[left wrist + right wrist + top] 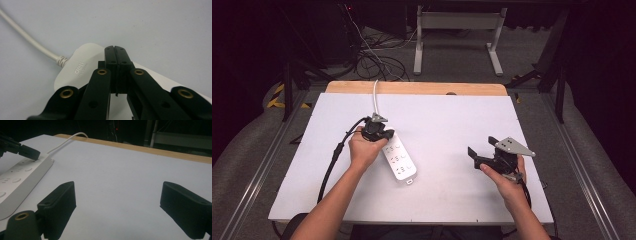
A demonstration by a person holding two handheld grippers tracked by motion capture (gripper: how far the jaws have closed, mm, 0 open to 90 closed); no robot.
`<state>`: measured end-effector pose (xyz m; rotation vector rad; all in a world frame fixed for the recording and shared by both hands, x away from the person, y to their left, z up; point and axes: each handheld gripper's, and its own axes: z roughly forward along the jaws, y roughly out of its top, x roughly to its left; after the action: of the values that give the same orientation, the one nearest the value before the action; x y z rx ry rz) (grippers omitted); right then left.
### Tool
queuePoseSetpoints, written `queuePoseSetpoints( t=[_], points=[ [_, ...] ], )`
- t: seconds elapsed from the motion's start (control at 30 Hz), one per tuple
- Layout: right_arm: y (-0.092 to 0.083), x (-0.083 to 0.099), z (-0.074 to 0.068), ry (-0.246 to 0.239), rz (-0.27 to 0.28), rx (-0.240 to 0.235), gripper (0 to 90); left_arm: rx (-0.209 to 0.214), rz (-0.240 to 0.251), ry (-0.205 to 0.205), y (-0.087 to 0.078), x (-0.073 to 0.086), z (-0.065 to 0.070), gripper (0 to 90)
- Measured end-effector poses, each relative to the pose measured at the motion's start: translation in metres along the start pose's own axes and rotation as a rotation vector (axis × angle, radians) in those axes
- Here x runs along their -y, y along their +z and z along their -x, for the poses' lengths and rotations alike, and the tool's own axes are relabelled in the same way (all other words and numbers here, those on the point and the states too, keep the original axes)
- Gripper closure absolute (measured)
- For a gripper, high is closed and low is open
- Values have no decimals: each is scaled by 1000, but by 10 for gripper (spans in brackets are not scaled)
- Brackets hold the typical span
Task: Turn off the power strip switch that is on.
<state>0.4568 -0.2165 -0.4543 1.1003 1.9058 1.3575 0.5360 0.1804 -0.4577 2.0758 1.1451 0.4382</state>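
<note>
High view: a white plastic power strip lies left of centre on the white table, its cord toward the far edge. The left gripper, jaws pressed together, touches its cord end; the right gripper hovers near the right edge, jaws wide apart, empty.

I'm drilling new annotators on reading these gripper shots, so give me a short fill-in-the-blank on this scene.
1. The left gripper, its jaws closed together, has its tips on the white ____ that lies on the table.
2. The right gripper has its jaws ____, with nothing between them.
3. The power strip has a cable that is ____ in colour.

Missing words: power strip; open; white
</note>
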Motion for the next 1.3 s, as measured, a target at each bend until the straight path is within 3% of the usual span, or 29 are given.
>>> queuePoseSetpoints(
  t=[0.27,0.97,1.3],
  points=[
    [1,0,0,1,-3,-2,139,7,2,-5,2,0,-2,900],
    [4,1,1,18,-15,8,138,-31,5,24,3,4,6,900],
    [3,1,0,11,-16,5,135,-17,16,6,4,4,4,900]
  ],
)
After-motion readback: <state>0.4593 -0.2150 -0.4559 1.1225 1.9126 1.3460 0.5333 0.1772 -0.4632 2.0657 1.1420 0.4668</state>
